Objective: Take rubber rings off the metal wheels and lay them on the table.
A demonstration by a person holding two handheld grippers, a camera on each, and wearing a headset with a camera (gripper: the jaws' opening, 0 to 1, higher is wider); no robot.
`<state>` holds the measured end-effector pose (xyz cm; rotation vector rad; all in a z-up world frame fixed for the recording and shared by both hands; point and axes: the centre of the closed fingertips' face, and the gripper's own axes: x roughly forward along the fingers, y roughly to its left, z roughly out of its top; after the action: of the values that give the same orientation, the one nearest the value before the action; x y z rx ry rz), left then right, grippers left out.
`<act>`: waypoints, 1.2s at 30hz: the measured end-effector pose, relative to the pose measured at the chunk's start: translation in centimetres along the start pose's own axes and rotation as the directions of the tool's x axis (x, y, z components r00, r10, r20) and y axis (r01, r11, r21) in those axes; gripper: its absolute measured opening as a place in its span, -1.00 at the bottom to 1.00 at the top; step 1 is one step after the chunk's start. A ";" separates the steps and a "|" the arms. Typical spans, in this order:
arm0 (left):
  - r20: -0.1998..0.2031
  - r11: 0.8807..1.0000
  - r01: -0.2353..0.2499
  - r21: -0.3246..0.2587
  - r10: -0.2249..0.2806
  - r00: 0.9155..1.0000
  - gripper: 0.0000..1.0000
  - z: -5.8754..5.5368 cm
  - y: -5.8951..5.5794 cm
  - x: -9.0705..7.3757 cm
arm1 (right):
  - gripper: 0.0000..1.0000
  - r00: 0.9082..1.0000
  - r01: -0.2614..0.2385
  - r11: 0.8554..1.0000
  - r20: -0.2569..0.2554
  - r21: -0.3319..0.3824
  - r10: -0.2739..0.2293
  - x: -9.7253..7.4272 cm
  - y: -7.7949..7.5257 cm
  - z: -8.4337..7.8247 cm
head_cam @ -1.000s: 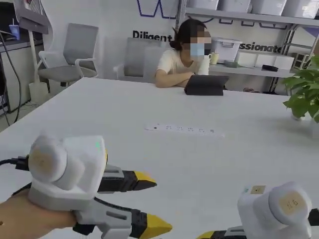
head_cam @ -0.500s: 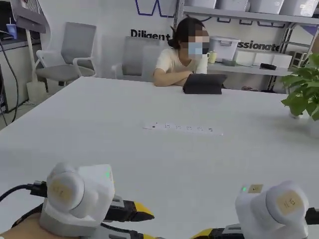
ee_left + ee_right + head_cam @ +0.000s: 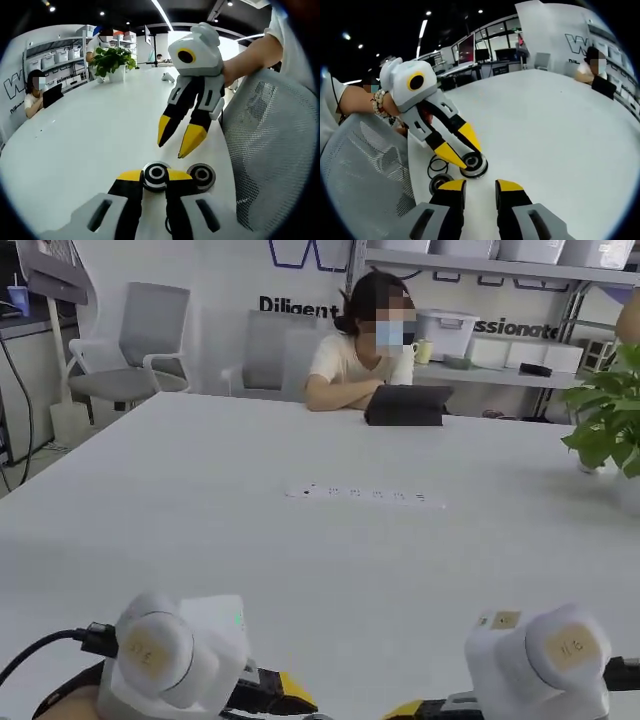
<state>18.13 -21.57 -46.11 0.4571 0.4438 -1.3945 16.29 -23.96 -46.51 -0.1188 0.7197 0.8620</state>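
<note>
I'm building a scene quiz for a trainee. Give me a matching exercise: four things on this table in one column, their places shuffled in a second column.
Things
1. long white power strip
2. leafy green potted plant
3. flat black tablet
4. loose black rubber ring

Places
A. in front of the seated person
B. flat beside a metal wheel
C. middle of the white table
D. table's right edge, head view

Pairs: 1-C, 2-D, 3-A, 4-B

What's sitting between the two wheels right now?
In the left gripper view, one yellow jaw tip of the left claw. The claw's jaws flank the gripped wheel, and the free wheel lies just past that tip.
</note>
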 end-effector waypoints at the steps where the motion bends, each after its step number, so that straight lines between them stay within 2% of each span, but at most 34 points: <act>1: 0.001 1.000 0.004 -0.002 -0.004 1.000 -0.77 0.0 0.0 -0.1 | -0.59 1.000 -0.001 1.000 -0.001 -0.001 0.001 0.0 0.0 0.0; 8: -0.001 1.000 0.015 0.009 -0.015 1.000 -0.85 0.0 -0.2 0.1 | -0.60 1.000 -0.006 1.000 -0.001 0.000 0.006 0.3 0.2 -0.1; 13: 0.007 1.000 0.004 0.001 -0.004 1.000 -0.85 0.3 -0.2 0.6 | -0.59 1.000 0.010 1.000 -0.008 -0.022 -0.010 0.7 0.2 -0.3; 19: 0.012 1.000 -0.004 -0.002 0.004 1.000 -0.85 0.5 -0.4 0.9 | -0.60 1.000 0.025 1.000 -0.003 0.009 -0.025 1.4 0.3 -0.6; 25: 0.015 1.000 -0.005 -0.006 0.005 1.000 -0.85 0.6 -0.4 0.9 | -0.55 0.998 0.040 0.999 0.041 0.011 -0.041 1.7 0.4 0.2; 27: 0.016 1.000 -0.005 -0.007 0.006 1.000 -0.85 0.6 -0.4 0.9 | -0.58 0.999 0.052 0.998 0.018 -0.026 -0.052 1.9 0.4 -0.2; 28: 0.016 1.000 -0.005 -0.007 0.005 1.000 -0.85 0.6 -0.4 0.9 | -0.61 0.999 0.049 0.997 -0.020 -0.065 -0.050 2.0 0.5 -0.8; 32: 0.017 1.000 -0.005 -0.006 0.005 1.000 -0.85 0.6 -0.4 0.9 | -0.62 0.999 0.053 0.997 -0.002 -0.060 -0.053 2.0 0.5 -0.5; 33: 0.017 1.000 -0.005 -0.006 0.006 1.000 -0.85 0.6 -0.4 0.9 | -0.64 0.997 0.069 0.996 0.028 -0.065 -0.067 2.0 0.2 0.1; 34: 0.018 1.000 -0.006 -0.008 0.006 1.000 -0.85 0.7 -0.4 0.9 | -0.63 0.998 0.062 0.996 0.007 -0.058 -0.062 1.9 0.4 -0.3; 36: 0.019 1.000 -0.006 -0.008 0.006 1.000 -0.85 0.7 -0.4 0.9 | -0.64 0.998 0.058 0.996 0.009 -0.068 -0.057 1.9 0.5 -0.3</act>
<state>17.89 -22.69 -46.06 0.4381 0.4323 -1.3901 16.64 -22.50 -47.87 -0.1970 0.6774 0.8318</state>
